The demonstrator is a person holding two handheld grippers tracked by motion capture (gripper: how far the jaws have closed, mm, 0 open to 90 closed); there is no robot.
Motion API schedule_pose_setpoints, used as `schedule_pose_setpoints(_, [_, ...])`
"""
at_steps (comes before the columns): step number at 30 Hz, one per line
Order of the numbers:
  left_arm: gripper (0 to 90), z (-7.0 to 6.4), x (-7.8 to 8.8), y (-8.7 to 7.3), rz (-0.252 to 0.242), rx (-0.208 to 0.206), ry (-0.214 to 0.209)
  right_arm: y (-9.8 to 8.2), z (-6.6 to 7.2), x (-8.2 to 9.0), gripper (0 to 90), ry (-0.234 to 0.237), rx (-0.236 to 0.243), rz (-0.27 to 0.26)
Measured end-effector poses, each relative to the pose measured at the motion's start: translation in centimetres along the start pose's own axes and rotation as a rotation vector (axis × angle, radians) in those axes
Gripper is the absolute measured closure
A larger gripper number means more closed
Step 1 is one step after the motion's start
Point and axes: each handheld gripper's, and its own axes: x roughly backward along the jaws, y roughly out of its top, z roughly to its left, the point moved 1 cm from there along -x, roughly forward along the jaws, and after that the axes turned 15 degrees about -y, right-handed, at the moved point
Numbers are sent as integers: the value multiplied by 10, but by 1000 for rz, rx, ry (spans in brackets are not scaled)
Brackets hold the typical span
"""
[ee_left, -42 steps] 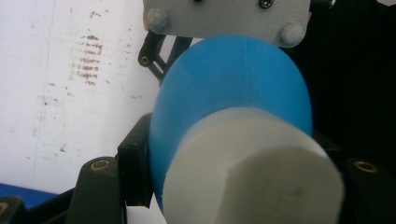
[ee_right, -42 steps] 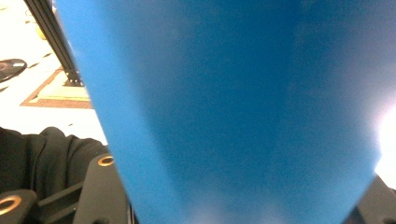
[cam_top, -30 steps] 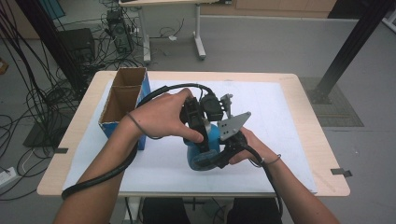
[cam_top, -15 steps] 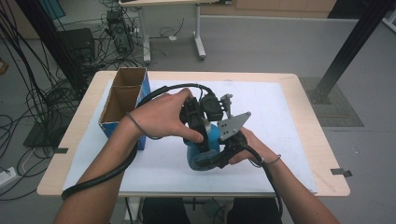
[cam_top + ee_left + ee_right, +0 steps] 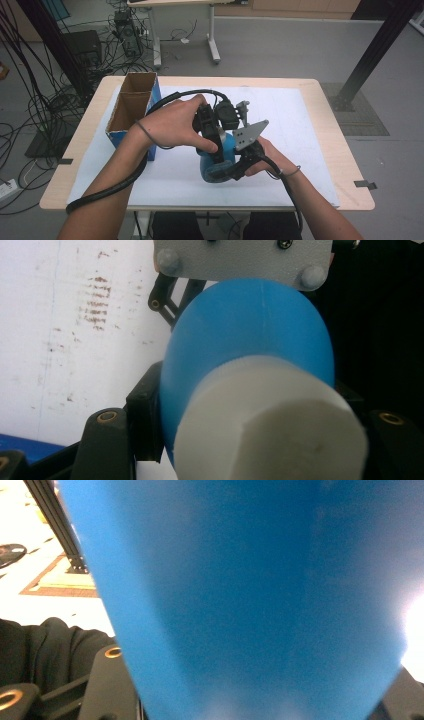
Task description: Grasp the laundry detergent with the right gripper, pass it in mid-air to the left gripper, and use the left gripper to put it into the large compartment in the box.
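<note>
Blue bottle (image 5: pixel 216 161) with a white cap (image 5: pixel 270 425) is held above the white mat (image 5: pixel 300 125), near the table's front edge. Left gripper (image 5: pixel 212 137) clamps its cap end, while right gripper (image 5: pixel 235 167) clamps its blue body.

The blue bottle (image 5: pixel 220 162) is a smooth, matte plastic container with a rounded, bulging body and a thick white screw cap (image 5: pixel 270 425). In the high view it sits over the white mat, roughly at the middle of the table's width and toward the near edge, well apart from the left and right edges. Its wide blue end points toward the near edge, and much of its upper part is covered. Whether it rests on the mat or is lifted off it cannot be told. In the left gripper view the cap faces the camera, off-white and slightly faceted, with the blue shoulder swelling behind it
</note>
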Motion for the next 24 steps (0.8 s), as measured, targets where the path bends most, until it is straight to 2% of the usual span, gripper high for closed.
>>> schedule_pose_setpoints(7, [372, -1, 2, 1, -8, -4, 8, 1, -1, 0, 415, -3, 4, -14])
schedule_pose_setpoints(24, [373, -3, 6, 3, 8, -23, 18, 1, 0, 0, 405, -10, -8, -49])
